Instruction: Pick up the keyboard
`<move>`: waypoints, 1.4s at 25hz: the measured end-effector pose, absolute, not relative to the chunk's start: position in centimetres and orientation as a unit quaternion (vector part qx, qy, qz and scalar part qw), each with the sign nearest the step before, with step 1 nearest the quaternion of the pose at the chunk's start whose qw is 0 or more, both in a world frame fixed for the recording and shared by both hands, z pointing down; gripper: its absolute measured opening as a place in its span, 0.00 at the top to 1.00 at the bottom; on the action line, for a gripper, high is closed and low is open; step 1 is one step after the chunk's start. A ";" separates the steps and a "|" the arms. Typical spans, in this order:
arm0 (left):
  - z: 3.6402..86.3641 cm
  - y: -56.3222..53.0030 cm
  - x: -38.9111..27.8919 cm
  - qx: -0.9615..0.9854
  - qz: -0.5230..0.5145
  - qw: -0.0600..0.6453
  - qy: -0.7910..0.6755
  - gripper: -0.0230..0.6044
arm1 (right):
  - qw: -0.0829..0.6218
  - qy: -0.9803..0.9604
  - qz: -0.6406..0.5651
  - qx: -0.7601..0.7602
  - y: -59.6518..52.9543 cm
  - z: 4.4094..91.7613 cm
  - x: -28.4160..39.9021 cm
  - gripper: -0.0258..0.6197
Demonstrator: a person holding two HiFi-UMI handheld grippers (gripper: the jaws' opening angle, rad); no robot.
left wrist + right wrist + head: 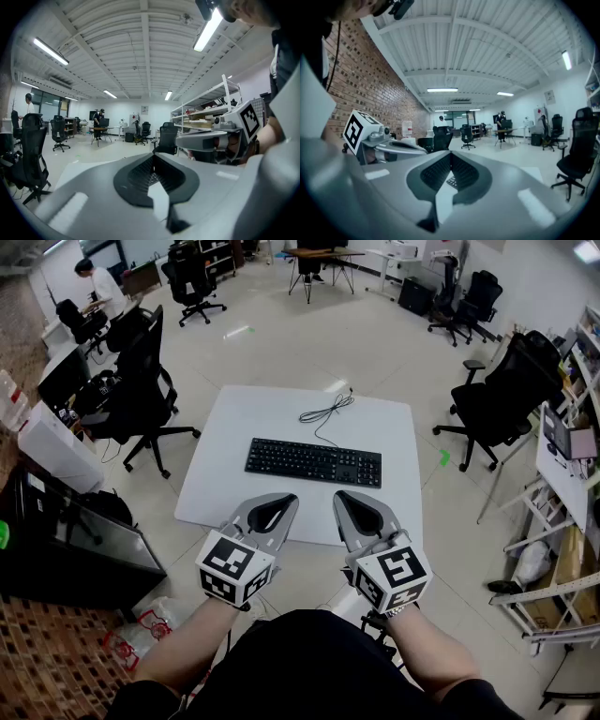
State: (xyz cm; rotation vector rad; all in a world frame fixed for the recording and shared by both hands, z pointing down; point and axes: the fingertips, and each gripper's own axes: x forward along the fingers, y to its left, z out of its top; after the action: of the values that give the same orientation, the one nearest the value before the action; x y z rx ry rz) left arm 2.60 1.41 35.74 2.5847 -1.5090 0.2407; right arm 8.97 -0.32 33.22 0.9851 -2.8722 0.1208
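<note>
A black keyboard (313, 462) lies flat across the middle of a white table (225, 493), its cable (326, 411) curling away toward the far edge. My left gripper (288, 502) hovers over the table's near edge, short of the keyboard's left half, jaws shut and empty. My right gripper (341, 499) hangs beside it, short of the keyboard's right half, also shut with nothing held. In the left gripper view the closed jaws (153, 155) fill the frame and a sliver of keys (153, 178) shows behind them. The right gripper view shows the same: closed jaws (451, 154), a few keys (452, 183).
Black office chairs stand left (141, 381) and right (506, 390) of the table. A dark cabinet (75, 531) is at the near left, shelving (562, 521) at the right. A person (98, 287) sits at a desk far back left.
</note>
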 end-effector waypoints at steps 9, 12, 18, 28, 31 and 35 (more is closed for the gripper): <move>37.5 0.6 2.2 0.844 0.073 0.120 -0.517 0.96 | 0.056 -0.949 0.051 0.307 -0.7 34.4 10.0 0.96; 38.3 -0.1 0.5 0.835 0.071 0.148 -0.525 0.95 | 0.058 -0.949 0.059 0.305 -1.0 34.8 9.6 0.96; 40.6 -3.3 -4.4 0.813 0.074 0.199 -0.542 0.86 | 0.065 -0.944 0.076 0.314 -2.8 35.9 8.9 0.96; 48.8 -12.0 -13.0 0.779 0.106 0.304 -0.538 0.78 | 0.086 -0.921 0.132 0.357 -8.9 39.1 6.2 0.96; 52.0 -14.6 -14.7 0.770 0.112 0.345 -0.525 0.77 | 0.091 -0.910 0.152 0.375 -11.0 40.4 5.4 0.96; 56.1 -17.9 -16.7 0.754 0.120 0.396 -0.510 0.75 | 0.099 -0.897 0.177 0.394 -13.3 42.1 4.4 0.96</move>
State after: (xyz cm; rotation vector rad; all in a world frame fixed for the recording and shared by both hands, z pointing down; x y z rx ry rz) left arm -16.70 -17.90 56.07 1.9118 -1.2920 0.3030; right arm 4.42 -13.32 42.07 1.1640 -2.6516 0.5225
